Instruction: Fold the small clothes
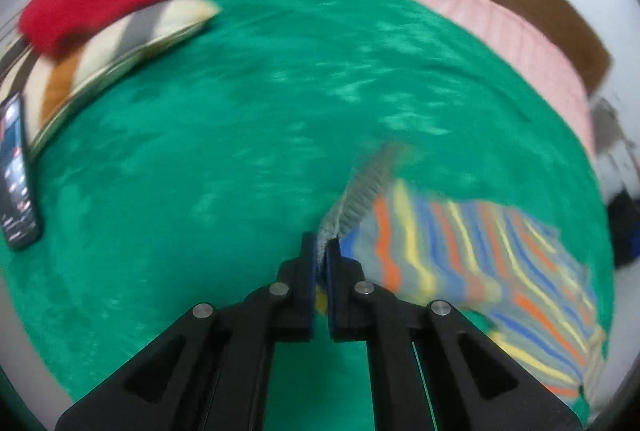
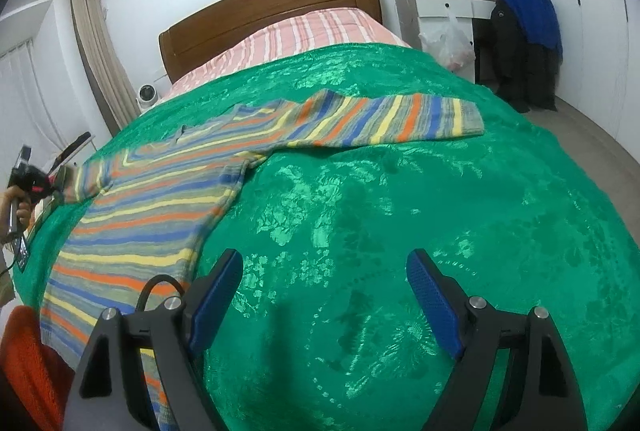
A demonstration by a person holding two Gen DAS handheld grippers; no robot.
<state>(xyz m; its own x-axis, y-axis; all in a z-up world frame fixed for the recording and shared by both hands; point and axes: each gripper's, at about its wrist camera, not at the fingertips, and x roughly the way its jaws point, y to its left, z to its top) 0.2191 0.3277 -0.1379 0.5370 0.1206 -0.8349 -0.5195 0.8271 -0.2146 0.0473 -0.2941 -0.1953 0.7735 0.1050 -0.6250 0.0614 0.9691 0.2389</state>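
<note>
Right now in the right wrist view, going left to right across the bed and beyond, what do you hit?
Left claw holding a sleeve cuff → striped sweater → its outstretched sleeve → plastic bag → dark jacket with blue garment draped over it.

Motion-blurred striped sweater (image 1: 472, 255), phone (image 1: 16, 171) cut off at edge

Black angular fingers on the left gripper (image 1: 323, 251), blue pads, four silver pivot screws. Same build on the right gripper (image 2: 324, 295): ribbed blue pads (image 2: 434, 305), silver screws, black cable looping at nine o'clock.
</note>
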